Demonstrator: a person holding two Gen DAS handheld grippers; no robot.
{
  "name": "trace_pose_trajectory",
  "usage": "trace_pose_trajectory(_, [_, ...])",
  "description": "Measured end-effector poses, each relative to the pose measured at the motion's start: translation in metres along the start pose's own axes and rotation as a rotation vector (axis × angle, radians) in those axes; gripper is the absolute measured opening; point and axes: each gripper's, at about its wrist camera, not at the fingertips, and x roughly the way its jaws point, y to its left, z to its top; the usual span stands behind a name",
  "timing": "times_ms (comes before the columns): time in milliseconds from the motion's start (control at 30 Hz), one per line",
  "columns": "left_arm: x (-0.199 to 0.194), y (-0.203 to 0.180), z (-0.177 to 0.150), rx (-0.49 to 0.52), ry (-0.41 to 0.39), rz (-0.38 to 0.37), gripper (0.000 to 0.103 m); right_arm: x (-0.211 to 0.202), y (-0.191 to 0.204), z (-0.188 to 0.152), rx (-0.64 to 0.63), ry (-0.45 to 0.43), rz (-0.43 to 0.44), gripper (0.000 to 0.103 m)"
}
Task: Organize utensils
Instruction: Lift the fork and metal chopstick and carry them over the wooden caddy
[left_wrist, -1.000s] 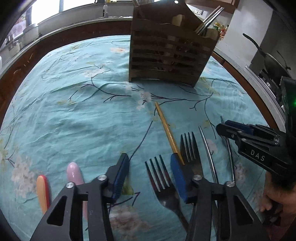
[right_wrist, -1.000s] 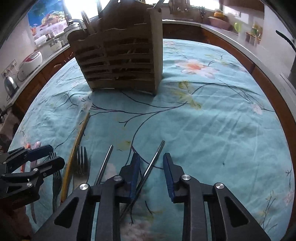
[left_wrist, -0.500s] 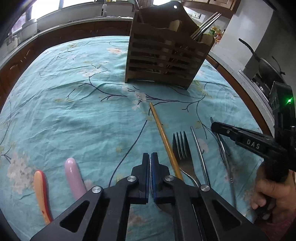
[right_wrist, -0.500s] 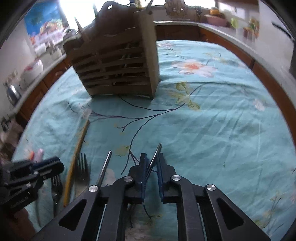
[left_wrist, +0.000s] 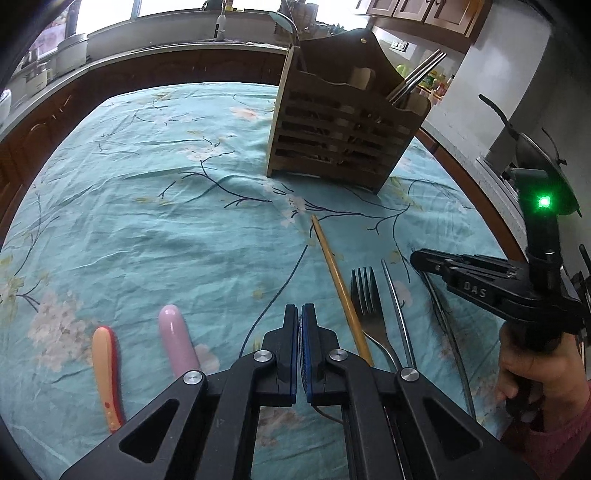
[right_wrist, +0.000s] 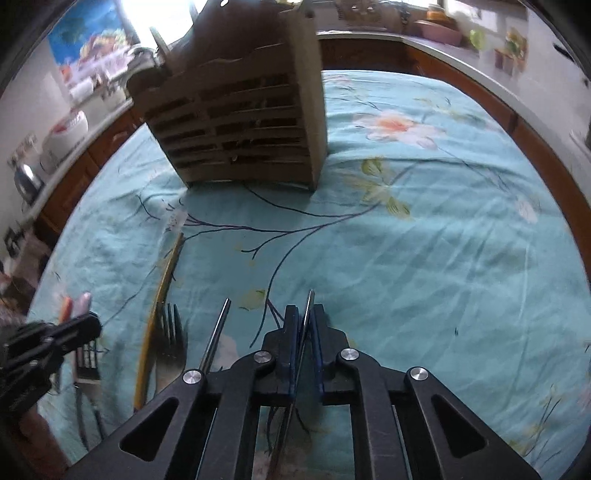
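**Two pieces clamped, both bound for the wooden holder**

My left gripper (left_wrist: 299, 314), at the bottom centre of the left view, has its pads pressed together. The right view, at its lower left edge, shows tines hanging under those pads, so I judge them clamped on a thin fork (right_wrist: 88, 360).

My right gripper (right_wrist: 304, 314) is closed on a steel chopstick (right_wrist: 309, 299), whose tip pokes up just past the pads at the bottom centre of the right view.

The wooden holder (left_wrist: 343, 122) stands upright on the tablecloth (left_wrist: 147, 221) at the top of both views, well apart from both grippers. Some steel sticks (left_wrist: 417, 77) already lean out of its upper right corner.

To do this well, I lift each piece clear of the cloth before I travel, since a yellow chopstick (left_wrist: 336, 273), a second fork (left_wrist: 365, 295) and another steel chopstick (left_wrist: 397, 306) lie just beside my pads. A pink handle (left_wrist: 177, 339) and an orange handle (left_wrist: 105, 369) lie at the lower left.

The chopstick sits slanted in my grip and may pivot, so I hold firm. I tip each piece upright, then bring one hand at a time over the holder so the grippers do not collide. The chopstick probably belongs with the steel sticks, the fork in another compartment.
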Motion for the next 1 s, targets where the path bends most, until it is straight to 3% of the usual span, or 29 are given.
trace_pose_trajectory(167, [-0.008, 0.0, -0.001, -0.001, -0.011, 0.002, 0.001, 0.0, 0.005, 0.0, -0.048, 0.002, -0.029, 0.008])
trace_pose_trajectory(300, [-0.018, 0.002, -0.001, -0.003, -0.027, 0.004, 0.001, -0.008, -0.001, -0.004, 0.002, -0.023, 0.029, 0.005])
trace_pose_trajectory(567, [-0.06, 0.004, -0.002, -0.014, -0.1, 0.006, 0.001, -0.069, 0.0, -0.008, 0.083, -0.183, 0.184, 0.004])
trace_pose_trajectory(1000, [-0.129, 0.004, -0.013, -0.024, -0.217, 0.017, 0.001, -0.153, 0.004, -0.009, 0.092, -0.403, 0.21, 0.004])
